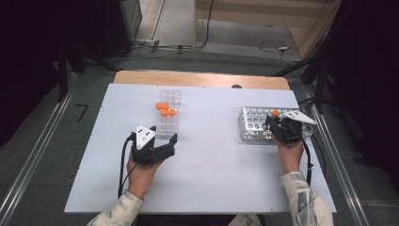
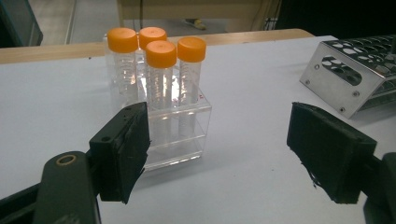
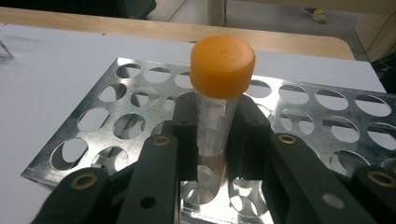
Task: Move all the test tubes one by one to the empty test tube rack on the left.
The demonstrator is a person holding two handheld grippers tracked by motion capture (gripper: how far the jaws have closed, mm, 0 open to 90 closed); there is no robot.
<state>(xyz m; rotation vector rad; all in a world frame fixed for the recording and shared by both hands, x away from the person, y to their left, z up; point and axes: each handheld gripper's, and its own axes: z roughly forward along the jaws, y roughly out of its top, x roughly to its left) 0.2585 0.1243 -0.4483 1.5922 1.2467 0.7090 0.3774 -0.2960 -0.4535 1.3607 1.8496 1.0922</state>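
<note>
Between the right gripper's (image 3: 218, 135) pads stands the orange-capped tube (image 3: 219, 93).

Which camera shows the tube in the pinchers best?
The right gripper view: the tube stands close up, clear with an orange cap, clamped in the right gripper over the metal rack. The high view shows its cap as a small orange dot. The left gripper view shows a corner of that rack.

4 tubes (image 1: 165, 109) in clear rack (image 1: 168, 126), left of metal rack (image 1: 254, 123).
</note>
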